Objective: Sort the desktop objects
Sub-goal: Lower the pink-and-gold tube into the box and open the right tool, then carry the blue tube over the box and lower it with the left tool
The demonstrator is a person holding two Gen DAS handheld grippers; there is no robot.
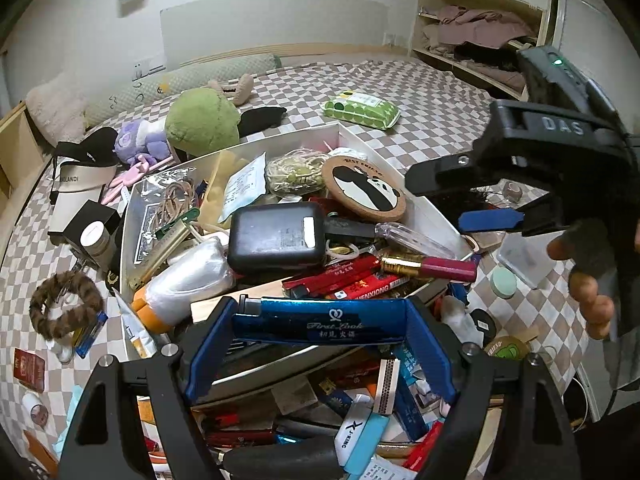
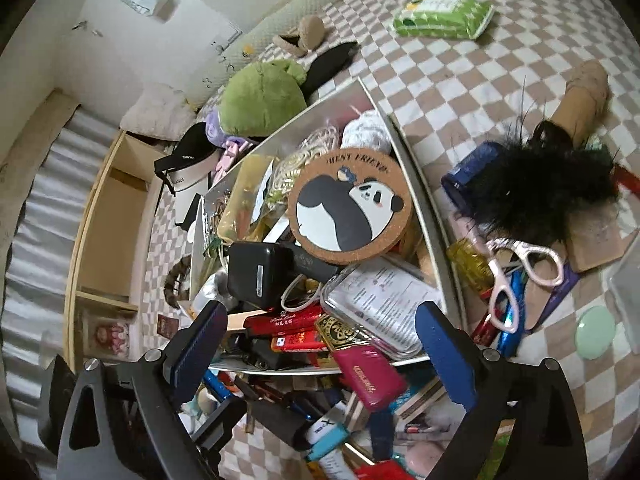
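So the left hand-held gripper (image 1: 318, 330) is clenched on a blue matchbox (image 1: 320, 322), held crosswise between the blue pads, right over the near end of the white tray (image 1: 134, 216). That tray is the landmark for everything here: it sits on the checkered bed (image 1: 420, 104) and it's piled way past the rim.

The right hand-held gripper (image 2: 320, 344) is released, nothing between its pads, hovering over the tray's near end above the red matchboxes (image 2: 286, 322) and a clear plastic case (image 2: 380, 300).

What I'd worry about:

- The heap in the tray is loose. The panda cork coaster (image 2: 349, 206) lies tilted on top of the pile near the tray's middle, and the black charger (image 2: 260, 274) sits just beside it toward the near end. Poke anything underneath and those probably slide
- The lipstick tube (image 1: 430, 266) lies right across the tray's right rim in the left wrist view. A nudge could roll it onto the bed clutter
- Both grippers crowd the same near end of the tray. In the left view the right one hangs just off the tray's right side, so a clash looks likely if both dive in together
- The matchbox is pinched by its ends, so if the grip is loose it could twist and drop into the mess below the tray's near edge, where there are already loads of similar little boxes, and then good luck finding it again

Black feathery thing (image 2: 548, 188) and pink glasses (image 2: 520, 276) sit outside the tray on its right, still unsorted I reckon
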